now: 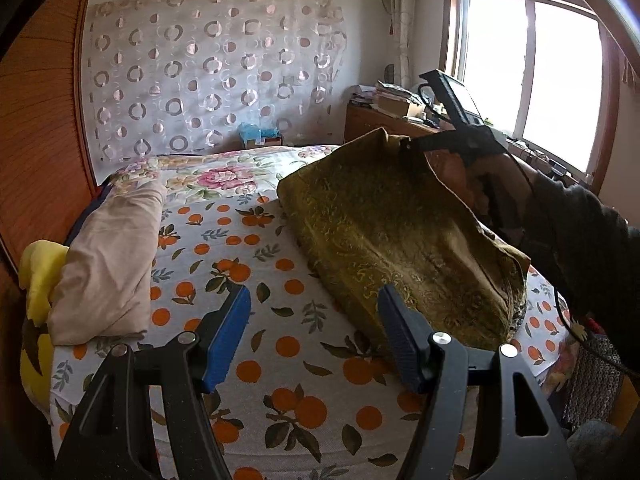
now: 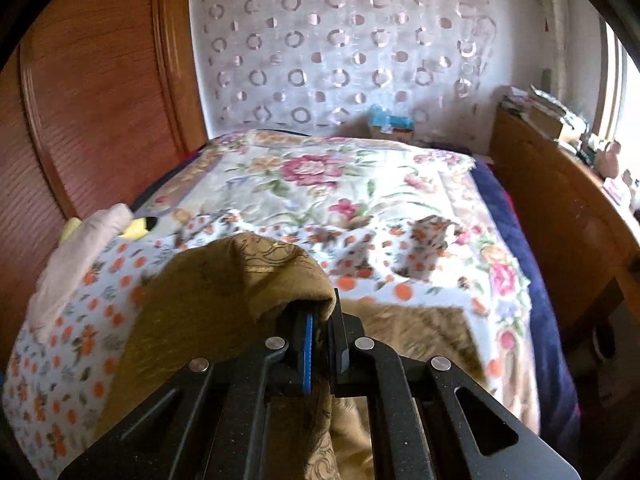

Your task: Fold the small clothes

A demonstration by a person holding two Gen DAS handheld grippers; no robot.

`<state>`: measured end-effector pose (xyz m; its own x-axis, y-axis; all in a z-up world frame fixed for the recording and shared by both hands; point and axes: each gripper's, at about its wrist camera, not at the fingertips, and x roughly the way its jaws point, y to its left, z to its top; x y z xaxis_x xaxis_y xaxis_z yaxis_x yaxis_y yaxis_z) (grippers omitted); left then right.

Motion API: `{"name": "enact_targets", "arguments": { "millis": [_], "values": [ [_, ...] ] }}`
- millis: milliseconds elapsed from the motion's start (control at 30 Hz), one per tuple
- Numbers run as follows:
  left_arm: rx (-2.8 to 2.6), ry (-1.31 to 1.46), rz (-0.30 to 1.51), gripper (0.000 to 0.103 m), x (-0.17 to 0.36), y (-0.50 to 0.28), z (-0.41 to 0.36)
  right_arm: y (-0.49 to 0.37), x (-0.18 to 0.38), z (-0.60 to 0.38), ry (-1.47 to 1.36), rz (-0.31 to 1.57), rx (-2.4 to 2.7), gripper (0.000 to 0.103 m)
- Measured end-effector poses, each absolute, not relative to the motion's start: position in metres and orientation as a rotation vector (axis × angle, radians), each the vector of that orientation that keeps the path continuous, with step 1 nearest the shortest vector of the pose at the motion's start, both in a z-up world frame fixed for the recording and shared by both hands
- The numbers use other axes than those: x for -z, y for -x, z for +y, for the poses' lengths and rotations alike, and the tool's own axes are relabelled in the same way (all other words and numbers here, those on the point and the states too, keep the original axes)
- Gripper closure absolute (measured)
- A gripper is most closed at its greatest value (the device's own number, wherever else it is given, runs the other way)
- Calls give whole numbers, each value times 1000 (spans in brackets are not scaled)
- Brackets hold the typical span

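Olive-gold patterned garment (image 1: 384, 232), judged light, limp and free-draping: it sags from its raised corner in a soft tent and will crease wherever it is bent, so it is best taken at corners or along a hem, not mid-panel, where a pinch would only bunch it. The weave looks matte and faintly textured, unlikely to slip from ribbed pads. In the left wrist view the cloth fills the centre and right of the frame, its lower edge lying on the orange-print bedsheet (image 1: 256, 360) and its upper corner lifted toward the upper right by the right gripper (image 1: 410, 145), held in a dark-sleeved hand (image 1: 492, 184). In the right wrist view the same gripper's fingers stand together, clamped on a rolled fold of the fabric at lower centre, the cloth draping to the left. The left gripper (image 1: 314, 336), bottom centre, has its blue-padded fingers (image 1: 228, 332) apart and empty, the right one just beside the garment's near edge; contact cannot be told. A folded beige garment (image 1: 108, 264) lies at the left, well apart.
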<state>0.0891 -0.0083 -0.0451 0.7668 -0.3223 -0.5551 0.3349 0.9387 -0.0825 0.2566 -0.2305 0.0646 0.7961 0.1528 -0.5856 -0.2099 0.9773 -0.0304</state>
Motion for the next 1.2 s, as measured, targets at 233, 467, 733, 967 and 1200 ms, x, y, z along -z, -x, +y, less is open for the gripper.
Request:
{"name": "enact_targets", "arguments": {
  "millis": [233,467,733,967,1200],
  "values": [
    [365,-22,610,36,49,-88,-10,-269,-70,-236,70,656,-118,99],
    [384,-27,616,36,52,-88,-19,-263,-86,-239,85,678,-42,85],
    [413,-14,621,36,55,-89,-31,-197,-84,-241,114,656,-100,65],
    [433,-14,627,36,57,-90,-42,-133,-29,-245,150,736,-187,64],
    [449,-38,641,36,59,-89,-53,-118,1,-265,137,793,-146,47]
  ]
}}
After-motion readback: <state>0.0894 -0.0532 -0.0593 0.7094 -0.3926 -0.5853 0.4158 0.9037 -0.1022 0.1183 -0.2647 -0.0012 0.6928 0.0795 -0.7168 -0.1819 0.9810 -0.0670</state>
